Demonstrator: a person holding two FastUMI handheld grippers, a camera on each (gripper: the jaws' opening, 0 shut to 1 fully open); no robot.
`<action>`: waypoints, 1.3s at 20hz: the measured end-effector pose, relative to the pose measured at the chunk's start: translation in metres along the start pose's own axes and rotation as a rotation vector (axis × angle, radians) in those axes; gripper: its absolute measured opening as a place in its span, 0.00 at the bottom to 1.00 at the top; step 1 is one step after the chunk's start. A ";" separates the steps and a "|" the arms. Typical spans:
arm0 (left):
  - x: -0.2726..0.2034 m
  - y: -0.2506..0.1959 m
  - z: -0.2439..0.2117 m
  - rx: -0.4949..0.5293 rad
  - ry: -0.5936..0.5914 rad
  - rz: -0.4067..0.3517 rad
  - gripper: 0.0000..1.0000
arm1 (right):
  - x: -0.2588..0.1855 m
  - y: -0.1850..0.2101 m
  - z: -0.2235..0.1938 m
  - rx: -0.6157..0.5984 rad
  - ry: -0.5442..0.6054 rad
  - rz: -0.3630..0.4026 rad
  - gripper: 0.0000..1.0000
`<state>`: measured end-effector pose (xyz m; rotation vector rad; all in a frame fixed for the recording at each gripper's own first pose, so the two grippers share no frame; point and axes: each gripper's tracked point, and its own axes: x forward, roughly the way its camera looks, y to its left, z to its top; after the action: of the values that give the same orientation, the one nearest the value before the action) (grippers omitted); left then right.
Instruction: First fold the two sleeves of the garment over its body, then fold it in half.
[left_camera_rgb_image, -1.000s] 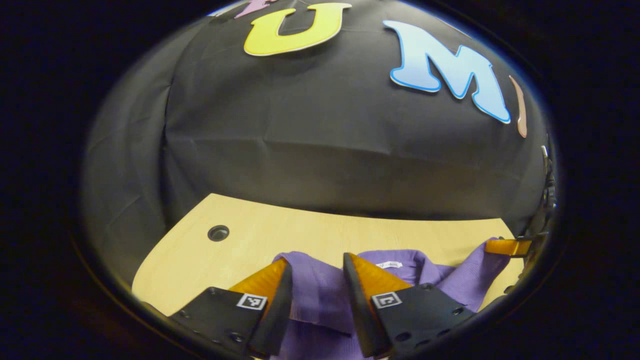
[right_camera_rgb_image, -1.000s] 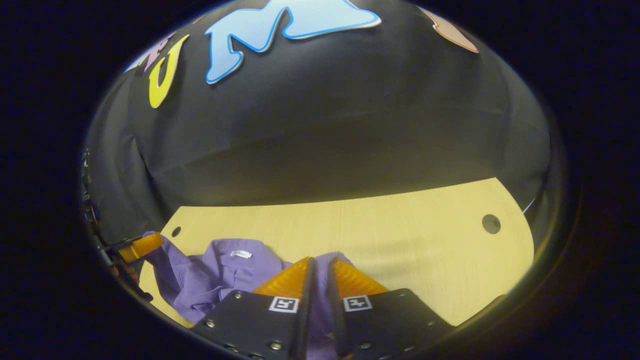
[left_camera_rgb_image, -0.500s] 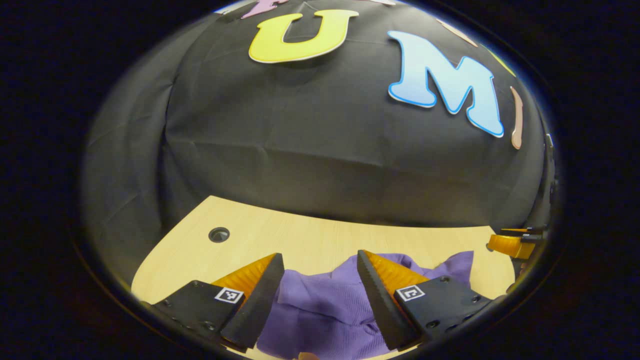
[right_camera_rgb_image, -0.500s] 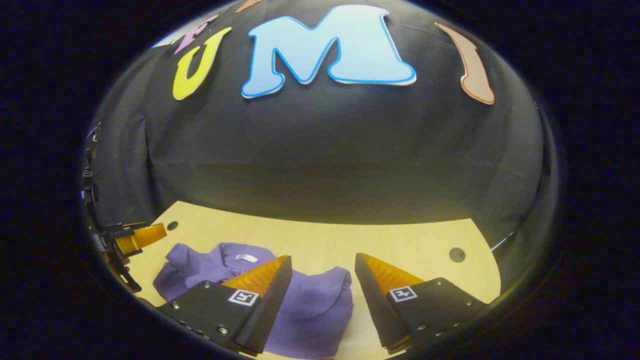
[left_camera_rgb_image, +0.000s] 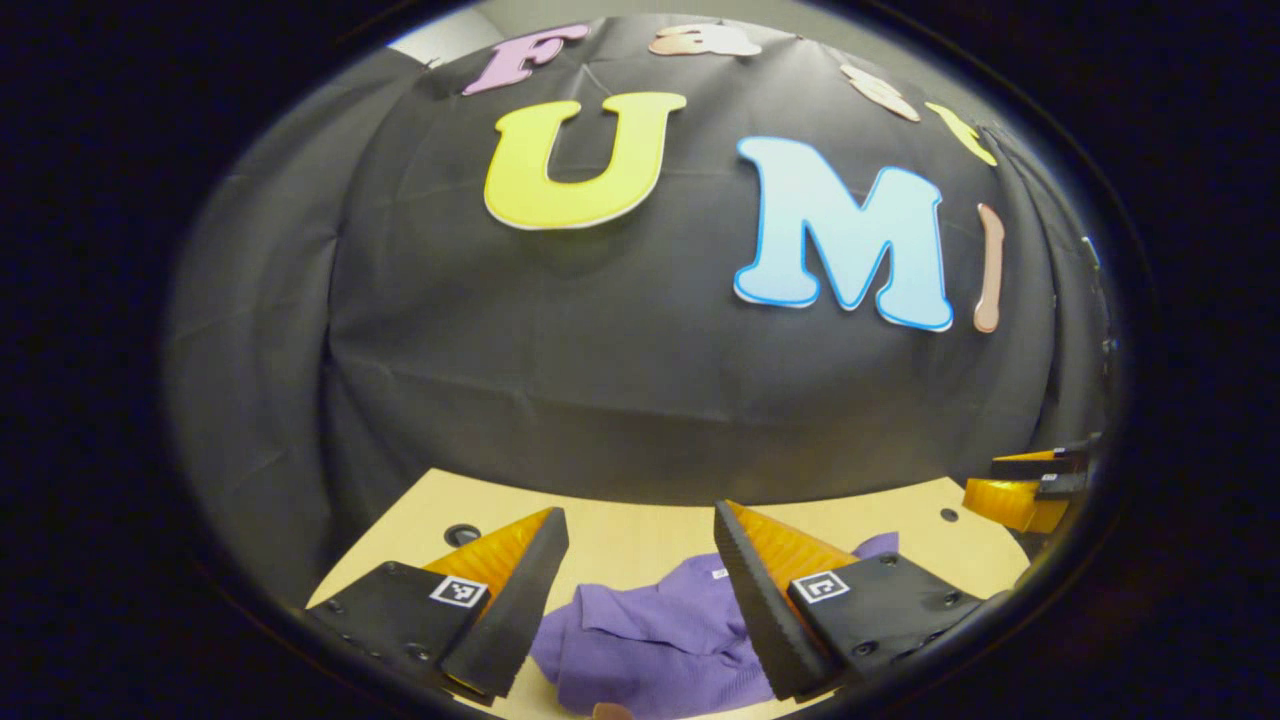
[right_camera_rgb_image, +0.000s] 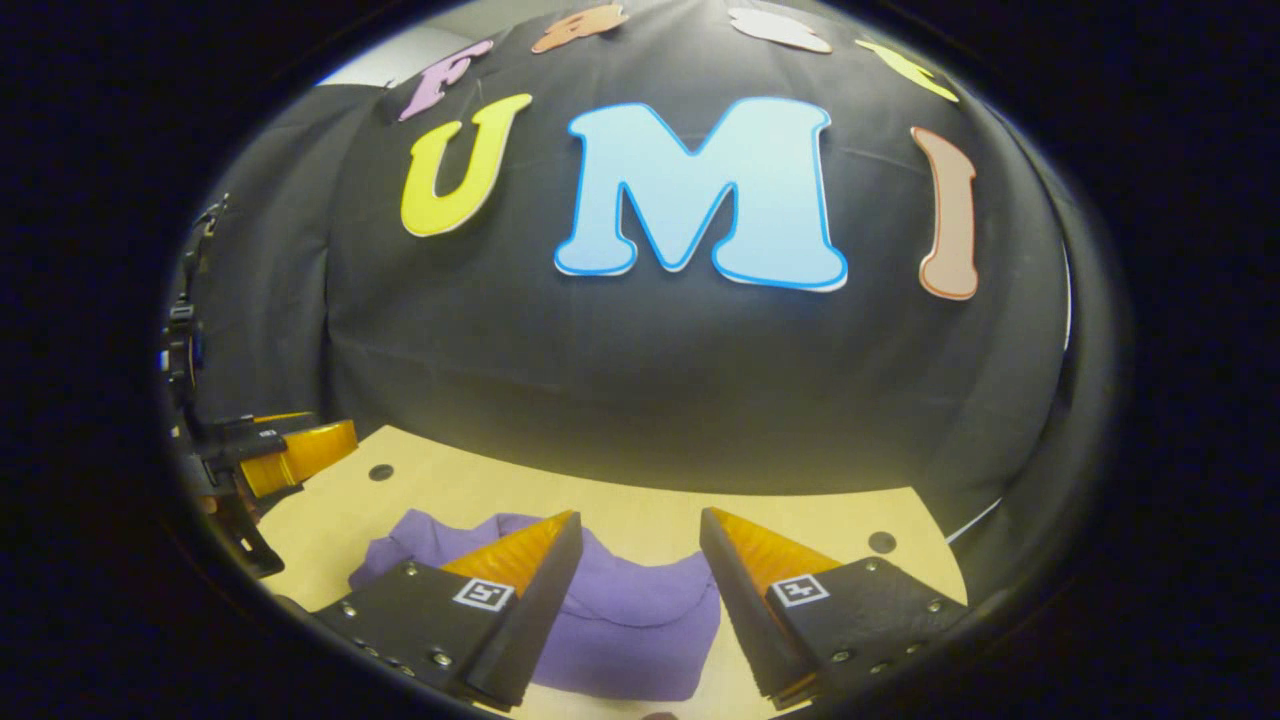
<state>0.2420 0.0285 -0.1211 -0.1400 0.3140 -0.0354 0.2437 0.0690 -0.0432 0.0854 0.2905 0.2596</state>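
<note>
Left gripper view: the left gripper (left_camera_rgb_image: 640, 590) is spread wide, empty, raised above the purple shirt (left_camera_rgb_image: 650, 640), which lies bunched on the wooden table (left_camera_rgb_image: 620, 535) near its front edge. Right gripper view: the right gripper (right_camera_rgb_image: 640, 590) is likewise parted, holding nothing, above the shirt's folded end. Cable holes (right_camera_rgb_image: 881, 541) mark the table's far corners.

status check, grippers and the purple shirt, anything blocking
Left gripper open, empty, above the table. Right gripper open, empty. Purple knit collared shirt lies bunched on light wooden table, released. Nothing in the way.
</note>
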 end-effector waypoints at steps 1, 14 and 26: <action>-0.006 -0.002 0.007 0.004 -0.021 -0.007 0.95 | -0.007 0.004 0.005 -0.011 -0.017 -0.006 0.78; -0.123 -0.019 0.064 0.053 -0.221 -0.080 0.94 | -0.130 0.044 0.051 -0.093 -0.275 -0.129 0.78; -0.191 -0.019 0.049 0.076 -0.236 -0.075 0.94 | -0.190 0.044 0.037 0.001 -0.339 -0.174 0.91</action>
<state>0.0756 0.0274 -0.0139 -0.0792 0.0720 -0.1040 0.0682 0.0588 0.0493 0.1031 -0.0398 0.0696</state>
